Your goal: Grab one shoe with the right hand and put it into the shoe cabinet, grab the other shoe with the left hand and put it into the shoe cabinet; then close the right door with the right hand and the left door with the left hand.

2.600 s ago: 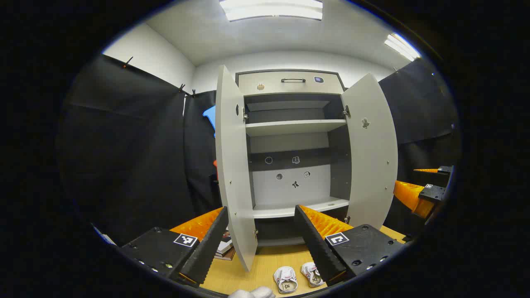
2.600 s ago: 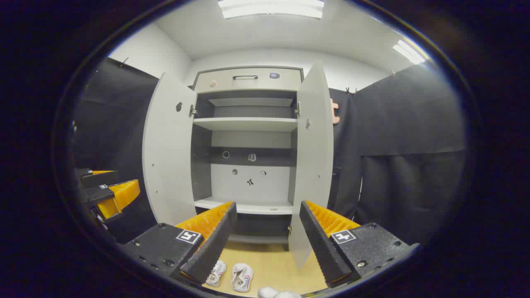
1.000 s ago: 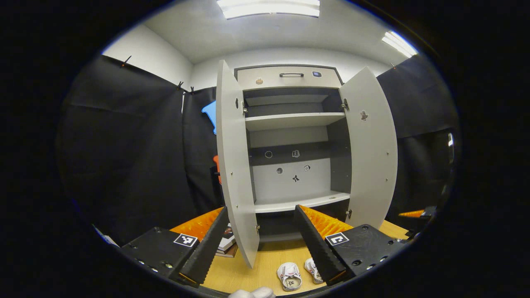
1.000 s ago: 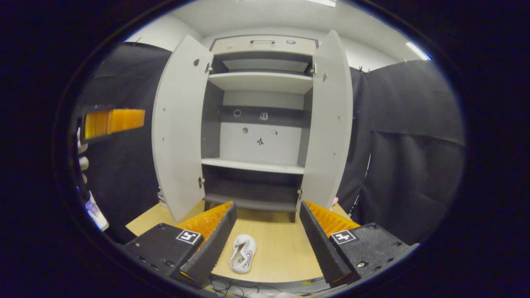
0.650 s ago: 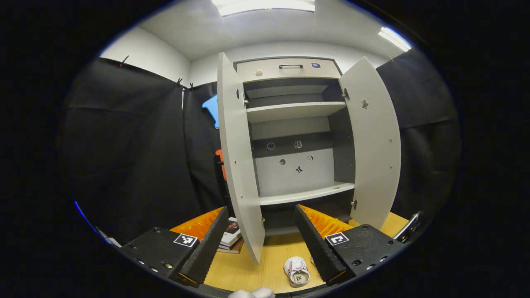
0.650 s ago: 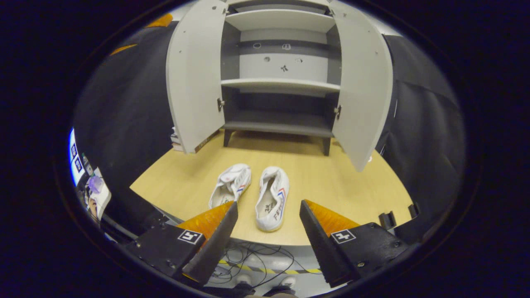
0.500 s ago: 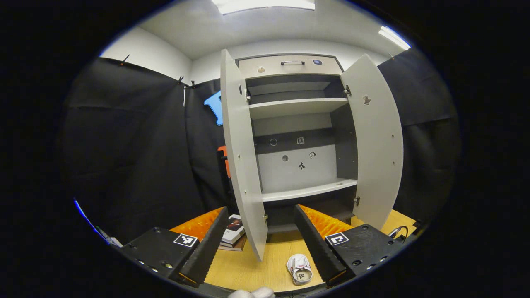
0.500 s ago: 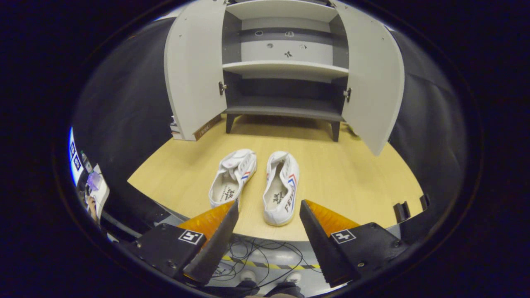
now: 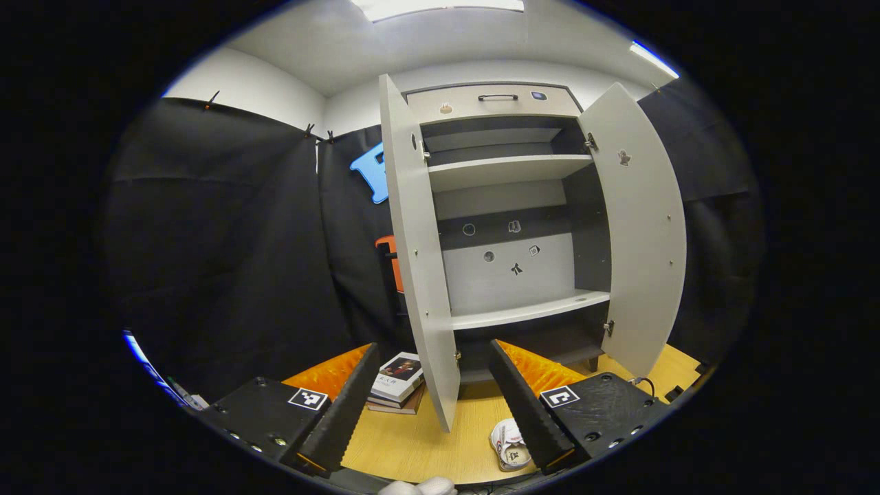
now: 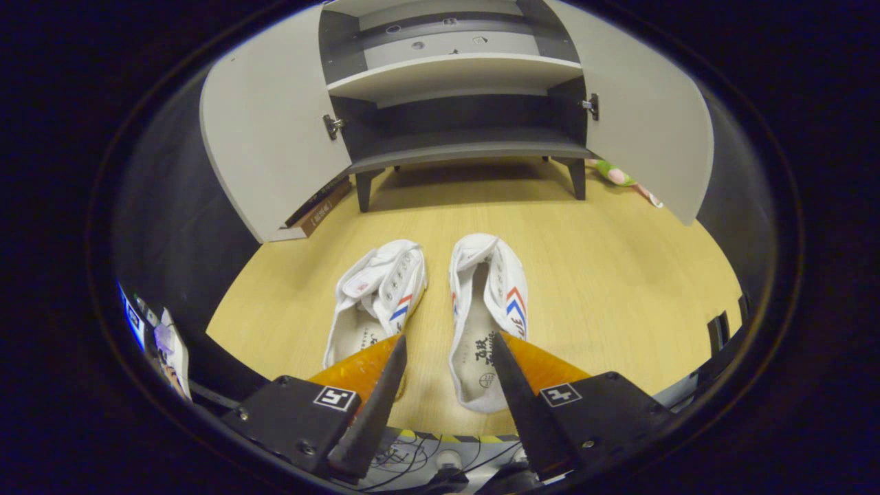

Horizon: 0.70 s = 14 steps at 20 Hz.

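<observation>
The right tool pointed down at the wooden bench, its fingers spread wide and holding nothing. They framed the heel end of the right-hand sneaker, 1 of 2 white canvas shoes with red and blue chevrons lying side by side, toes toward the shoe cabinet. The finger on the other side overlapped the heel of the left-hand sneaker in the picture; whether it touched that shoe I could not tell. The spread looked chosen to straddle 1 shoe's heel collar, so the grab of the first shoe seemed about to begin, not yet made.

The left tool was held higher and level, also spread wide and empty, looking into the cabinet as if waiting its turn. In the left gripper view the left door stood edge-on between its fingers and the right door swung out wide, both open so the lower shelf was free to receive the shoes. A stack of books sat on the bench just behind the left door, near enough that I judged it worth watching when that door closes. Part of 1 sneaker showed beside the left tool's finger. A green soft toy lay near the cabinet's right leg.
</observation>
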Each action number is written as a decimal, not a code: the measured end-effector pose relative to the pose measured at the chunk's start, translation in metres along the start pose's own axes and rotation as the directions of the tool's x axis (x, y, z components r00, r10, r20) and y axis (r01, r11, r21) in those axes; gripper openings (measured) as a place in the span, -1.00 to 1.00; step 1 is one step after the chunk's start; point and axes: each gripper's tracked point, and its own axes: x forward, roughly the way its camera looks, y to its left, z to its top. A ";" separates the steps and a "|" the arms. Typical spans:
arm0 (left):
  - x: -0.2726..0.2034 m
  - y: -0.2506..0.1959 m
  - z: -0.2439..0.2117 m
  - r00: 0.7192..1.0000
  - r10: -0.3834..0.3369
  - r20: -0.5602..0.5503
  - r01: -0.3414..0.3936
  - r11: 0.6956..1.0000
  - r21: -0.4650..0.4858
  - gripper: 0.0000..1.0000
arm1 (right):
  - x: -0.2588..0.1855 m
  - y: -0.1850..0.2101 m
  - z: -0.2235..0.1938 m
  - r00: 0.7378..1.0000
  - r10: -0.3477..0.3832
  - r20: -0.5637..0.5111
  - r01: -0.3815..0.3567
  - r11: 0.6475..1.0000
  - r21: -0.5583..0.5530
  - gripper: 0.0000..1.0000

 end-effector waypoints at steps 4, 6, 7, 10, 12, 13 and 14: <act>0.010 0.004 -0.005 1.000 0.009 -0.013 -0.009 1.000 -0.002 0.93 | 0.029 0.006 0.007 1.000 -0.009 -0.025 0.011 0.998 0.056 0.64; 0.016 0.004 -0.009 1.000 0.005 -0.023 -0.005 1.000 -0.009 0.92 | 0.042 0.005 0.012 0.999 -0.025 -0.024 0.027 0.998 0.063 0.60; 0.019 0.003 -0.010 1.000 0.004 -0.026 -0.004 1.000 -0.010 0.92 | 0.049 0.006 0.014 0.999 -0.031 -0.027 0.033 0.997 0.063 0.57; 0.025 0.002 -0.014 0.999 -0.003 -0.039 0.002 1.000 -0.011 0.92 | 0.067 0.000 0.024 0.999 -0.051 -0.018 0.052 0.995 0.084 0.46; 0.030 0.003 -0.016 0.999 -0.004 -0.040 0.004 1.000 -0.006 0.93 | 0.078 -0.004 0.027 0.999 -0.052 -0.014 0.053 0.995 0.088 0.10; 0.031 0.003 -0.018 0.999 -0.004 -0.047 0.004 1.000 -0.005 0.93 | 0.082 -0.003 0.024 0.998 -0.052 -0.018 0.054 0.995 0.084 0.00; 0.034 0.003 -0.019 0.999 -0.006 -0.047 0.005 1.000 -0.008 0.93 | 0.083 -0.004 0.026 0.998 -0.055 -0.010 0.056 0.995 0.080 0.10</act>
